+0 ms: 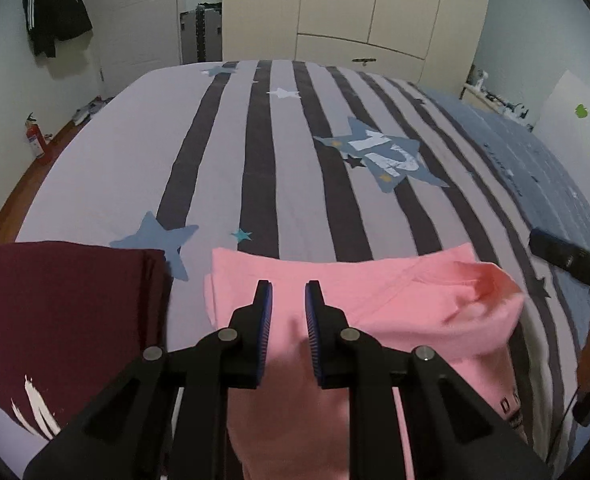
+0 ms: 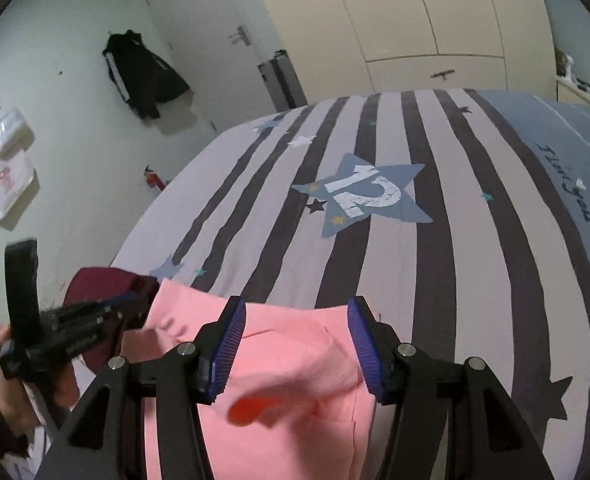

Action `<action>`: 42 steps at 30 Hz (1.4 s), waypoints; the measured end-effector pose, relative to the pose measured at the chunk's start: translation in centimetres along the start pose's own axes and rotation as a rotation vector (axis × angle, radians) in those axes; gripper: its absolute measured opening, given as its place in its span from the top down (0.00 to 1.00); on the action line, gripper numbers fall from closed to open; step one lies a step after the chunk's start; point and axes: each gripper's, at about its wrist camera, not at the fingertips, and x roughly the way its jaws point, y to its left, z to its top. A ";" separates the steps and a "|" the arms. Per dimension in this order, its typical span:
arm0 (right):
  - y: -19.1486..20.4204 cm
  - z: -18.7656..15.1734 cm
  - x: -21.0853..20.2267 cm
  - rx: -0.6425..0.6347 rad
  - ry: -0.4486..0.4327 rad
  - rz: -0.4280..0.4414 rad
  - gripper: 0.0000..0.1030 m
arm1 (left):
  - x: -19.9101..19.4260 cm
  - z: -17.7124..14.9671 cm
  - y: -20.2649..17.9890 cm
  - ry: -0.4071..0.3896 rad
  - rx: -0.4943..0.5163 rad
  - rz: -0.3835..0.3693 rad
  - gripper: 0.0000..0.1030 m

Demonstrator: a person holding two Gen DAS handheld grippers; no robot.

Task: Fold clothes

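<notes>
Here my left gripper [image 1: 288,292] nearly pinches empty over the pink shirt [image 1: 375,292]; right gripper [image 2: 297,312] gapes loose, on the bed [image 1: 135,152].

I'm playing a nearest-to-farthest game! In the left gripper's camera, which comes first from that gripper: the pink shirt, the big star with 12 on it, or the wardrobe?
1. Pink shirt: right under the left gripper, at the near bed edge.
2. Blue star with 12: mid-bed, up and right.
3. Cream wardrobe: beyond the bed's far end.
</notes>
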 end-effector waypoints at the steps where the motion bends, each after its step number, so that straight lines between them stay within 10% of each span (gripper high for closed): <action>1: 0.4 -0.7 -0.2 -0.017 0.010 0.014 0.52 | 0.1 -0.2 0.2 0.003 0.003 -0.004 0.86; 10: 5.0 -7.9 1.4 -0.157 0.185 0.126 0.53 | 2.1 -4.4 -0.9 0.115 0.052 -0.058 0.86; 23: -0.6 0.0 11.3 -0.014 0.208 -0.027 0.56 | 7.2 -2.3 2.1 0.132 0.028 0.020 0.86; 32: -1.3 -0.4 6.5 -0.044 0.169 -0.052 0.56 | 0.5 -2.5 2.8 -0.001 0.024 -0.001 0.86; 42: 2.8 -6.7 0.1 -0.044 0.112 0.041 0.65 | -1.1 -7.2 1.1 0.028 0.031 -0.055 0.86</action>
